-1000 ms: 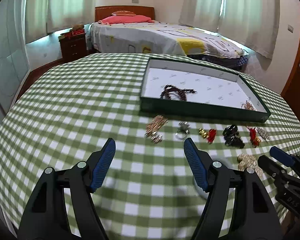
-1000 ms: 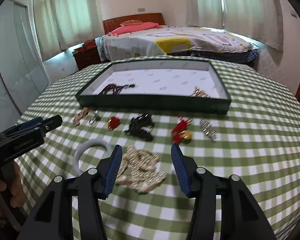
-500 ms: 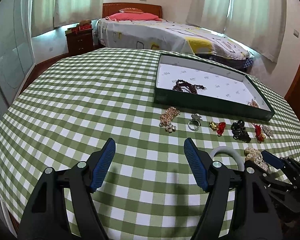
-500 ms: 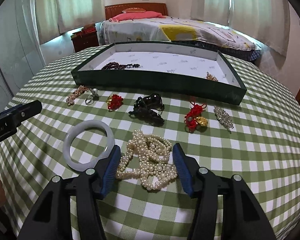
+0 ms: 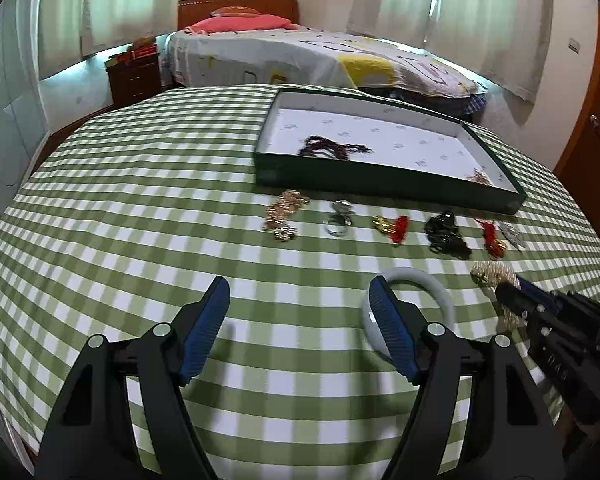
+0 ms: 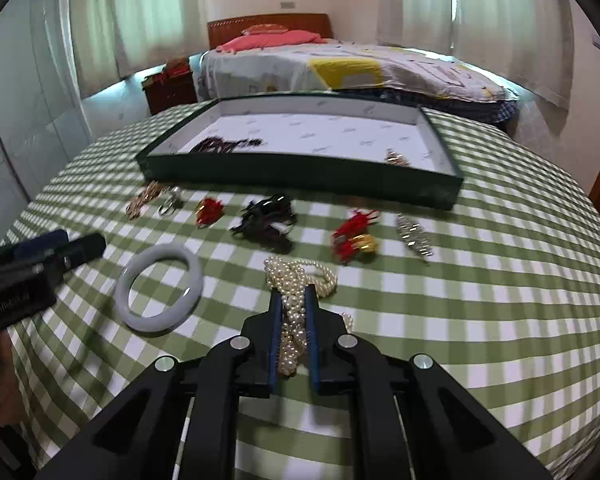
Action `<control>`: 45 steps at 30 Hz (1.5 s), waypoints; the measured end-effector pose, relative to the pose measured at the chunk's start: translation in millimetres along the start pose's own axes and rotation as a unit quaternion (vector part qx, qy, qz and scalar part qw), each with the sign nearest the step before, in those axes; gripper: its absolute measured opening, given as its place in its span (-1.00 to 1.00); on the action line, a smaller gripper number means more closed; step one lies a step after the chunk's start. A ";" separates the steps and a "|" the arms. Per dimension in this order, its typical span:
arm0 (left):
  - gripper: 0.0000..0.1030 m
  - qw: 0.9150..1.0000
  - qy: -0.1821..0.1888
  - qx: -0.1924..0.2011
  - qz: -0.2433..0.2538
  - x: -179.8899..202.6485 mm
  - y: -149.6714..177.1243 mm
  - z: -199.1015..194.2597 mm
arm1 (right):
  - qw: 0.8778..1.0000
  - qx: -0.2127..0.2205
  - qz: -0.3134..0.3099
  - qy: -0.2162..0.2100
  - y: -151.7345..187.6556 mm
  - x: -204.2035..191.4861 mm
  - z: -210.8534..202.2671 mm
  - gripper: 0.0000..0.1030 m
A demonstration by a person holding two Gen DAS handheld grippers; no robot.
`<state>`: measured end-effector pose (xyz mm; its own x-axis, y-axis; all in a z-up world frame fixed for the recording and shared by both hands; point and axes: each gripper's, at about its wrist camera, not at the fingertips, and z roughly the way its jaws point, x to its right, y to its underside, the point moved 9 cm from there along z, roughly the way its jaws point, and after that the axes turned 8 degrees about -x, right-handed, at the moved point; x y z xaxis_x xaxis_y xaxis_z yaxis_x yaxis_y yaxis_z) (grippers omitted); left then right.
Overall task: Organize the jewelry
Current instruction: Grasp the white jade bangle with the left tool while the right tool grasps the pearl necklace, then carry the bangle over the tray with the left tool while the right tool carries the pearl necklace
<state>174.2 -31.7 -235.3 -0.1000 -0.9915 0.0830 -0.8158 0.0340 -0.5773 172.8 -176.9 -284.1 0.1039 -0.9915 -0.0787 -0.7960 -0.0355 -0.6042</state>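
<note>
Just short of the green tray (image 6: pixel 300 184), on the checked bench (image 6: pixel 500 280), the right gripper (image 6: pixel 294 300) has its fingers clenched on the pearl necklace (image 6: pixel 296 280), whose strands bunch between the blue pads while the rest of it lies on the cloth. Left of the pearls lies a pale jade bangle (image 6: pixel 158 286); the left gripper (image 5: pixel 300 320) hovers beside it with fingers spread and nothing between them. Nearer the tray sit a gold chain (image 6: pixel 144 198), a ring (image 6: pixel 170 204), red tassel pieces (image 6: pixel 352 232) and a black piece (image 6: pixel 266 218). A dark bead string (image 6: pixel 226 145) already lies inside the tray. Judged step: pickup of the pearls. Next move calls for a clean lift so trailing loops clear the tray's near wall.
</note>
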 end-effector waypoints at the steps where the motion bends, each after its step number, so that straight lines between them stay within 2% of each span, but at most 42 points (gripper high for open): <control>1: 0.44 1.000 0.005 -0.001 0.001 3.8 0.6 0.4 | 1.000 0.005 0.005 0.001 -1.3 5.1 -3.3 -0.78; 7: 0.45 0.999 0.030 -0.008 0.025 37.2 3.7 5.2 | 0.999 0.020 0.032 0.008 -2.0 32.5 -18.8 -0.78; 12: 0.46 0.998 0.032 -0.025 0.044 58.2 7.9 20.2 | 0.998 0.023 0.058 0.008 1.5 53.8 -21.9 -0.78; 17: 0.47 0.997 0.036 -0.045 0.042 67.7 12.2 33.8 | 0.997 0.022 0.072 0.004 4.0 65.3 -21.4 -0.78; 23: 0.60 0.997 0.031 -0.039 0.052 72.5 11.8 37.6 | 0.997 0.020 0.072 -0.001 4.6 63.4 -17.0 -0.78; 29: 0.60 0.997 0.022 -0.035 0.064 74.1 12.2 39.1 | 0.997 0.017 0.071 0.000 5.8 62.7 -14.5 -0.78; 30: 0.58 0.997 0.019 -0.034 0.065 73.8 12.5 39.0 | 0.997 0.016 0.070 0.000 6.1 62.1 -13.7 -0.78; 32: 0.38 0.997 0.008 -0.030 0.073 73.5 13.7 38.2 | 0.998 0.015 0.069 -0.001 6.7 61.0 -13.3 -0.78; 33: 0.35 0.997 0.008 -0.028 0.076 73.7 13.7 37.2 | 0.998 0.015 0.068 -0.002 6.7 60.3 -13.1 -0.78; 40: 0.34 0.997 0.018 -0.024 0.072 71.3 13.4 33.1 | 0.998 0.019 0.061 -0.007 5.7 54.6 -15.6 -0.78; 45: 0.34 0.997 0.014 0.001 0.074 68.4 4.9 18.2 | 0.998 0.031 0.061 -0.013 0.6 50.8 -21.7 -0.78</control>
<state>173.8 -101.6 -247.2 -0.2348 -0.9719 0.0191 -0.7903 0.1794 -0.5859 164.7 -230.0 -271.2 0.0246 -0.9843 -0.1748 -0.7653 0.0940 -0.6367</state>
